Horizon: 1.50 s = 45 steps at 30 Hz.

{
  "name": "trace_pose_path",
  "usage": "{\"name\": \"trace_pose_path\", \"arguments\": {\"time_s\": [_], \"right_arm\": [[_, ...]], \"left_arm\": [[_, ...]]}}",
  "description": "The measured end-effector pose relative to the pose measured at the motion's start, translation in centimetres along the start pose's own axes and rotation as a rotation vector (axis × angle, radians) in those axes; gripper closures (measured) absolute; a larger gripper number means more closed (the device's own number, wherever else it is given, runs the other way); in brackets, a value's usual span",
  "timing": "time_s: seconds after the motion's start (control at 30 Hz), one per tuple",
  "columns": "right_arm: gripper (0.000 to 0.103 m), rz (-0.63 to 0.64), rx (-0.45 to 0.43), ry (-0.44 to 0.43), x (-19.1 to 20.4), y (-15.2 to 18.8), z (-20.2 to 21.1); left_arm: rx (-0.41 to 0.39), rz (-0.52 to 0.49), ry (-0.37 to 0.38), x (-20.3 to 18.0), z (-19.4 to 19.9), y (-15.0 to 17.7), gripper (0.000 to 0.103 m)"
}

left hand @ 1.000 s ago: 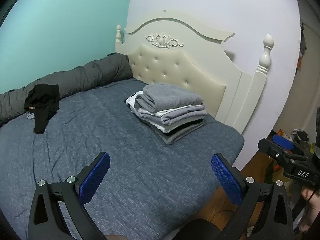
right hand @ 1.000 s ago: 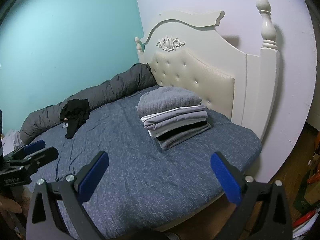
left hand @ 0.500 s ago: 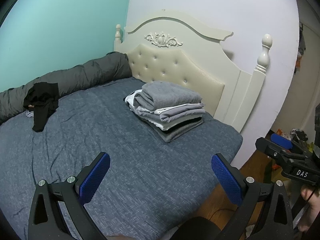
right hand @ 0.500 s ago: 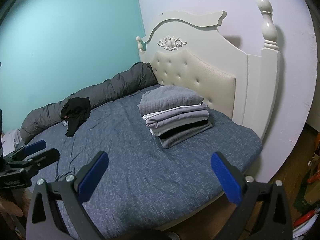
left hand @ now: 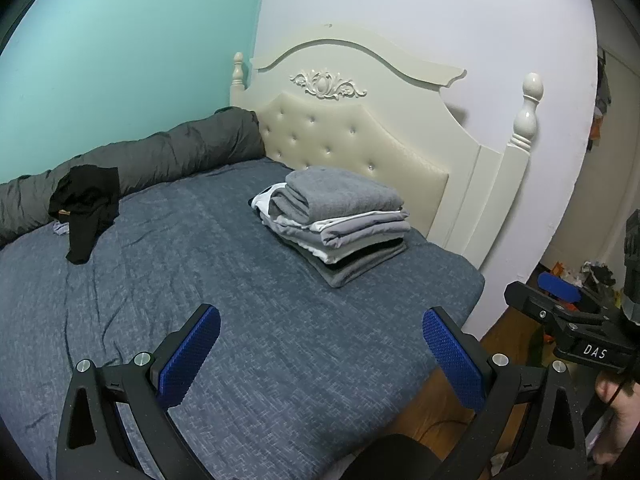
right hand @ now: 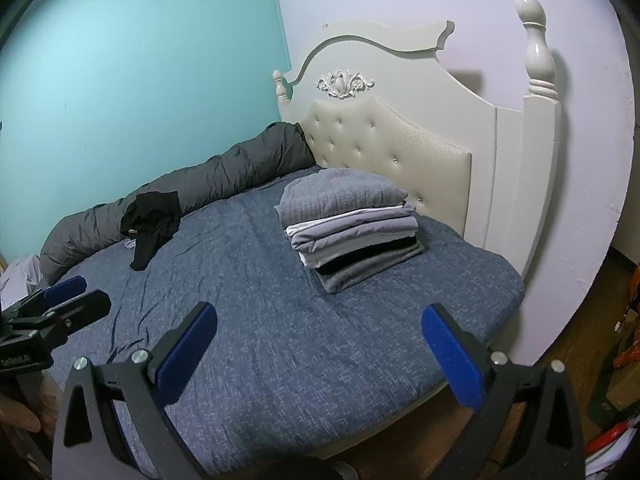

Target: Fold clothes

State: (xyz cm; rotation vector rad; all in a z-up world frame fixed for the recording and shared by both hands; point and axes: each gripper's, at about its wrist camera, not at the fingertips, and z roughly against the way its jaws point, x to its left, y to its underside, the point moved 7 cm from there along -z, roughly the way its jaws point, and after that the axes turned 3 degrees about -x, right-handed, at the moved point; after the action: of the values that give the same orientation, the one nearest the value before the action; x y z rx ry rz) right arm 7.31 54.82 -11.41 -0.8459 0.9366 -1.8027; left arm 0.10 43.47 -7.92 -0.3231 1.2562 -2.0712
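Hovering low in its own frame, the left gripper [left hand: 320, 354] has its blue pads spread wide with nothing between them; the right gripper [right hand: 320, 354] is spread just as wide and equally empty. Both are cut off at the bottom edge, so their bodies cannot be seen. At the right edge of the left view the right gripper shows only partly, a hand [left hand: 616, 412] under it cropped by the border. Beyond the pads lies the blue bedspread [left hand: 248, 320]. A stack of folded clothes [left hand: 340, 220] sits at centre right, near the cream headboard [left hand: 360, 136]; its lower layers are too thin to count. An unfolded black garment [left hand: 86, 204] lies crumpled at the left, against a rolled grey duvet [left hand: 160, 156], hiding a pale scrap beneath.
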Motion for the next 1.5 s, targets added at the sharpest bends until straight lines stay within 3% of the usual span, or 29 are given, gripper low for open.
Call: {"name": "trace_pose_path", "arguments": {"time_s": [1.5], "right_arm": [[0.0,0.0,0.005,0.002,0.47,0.29,0.1]], "left_arm": [[0.0,-0.001,-0.001,0.13,0.51,0.58,0.0]]}}
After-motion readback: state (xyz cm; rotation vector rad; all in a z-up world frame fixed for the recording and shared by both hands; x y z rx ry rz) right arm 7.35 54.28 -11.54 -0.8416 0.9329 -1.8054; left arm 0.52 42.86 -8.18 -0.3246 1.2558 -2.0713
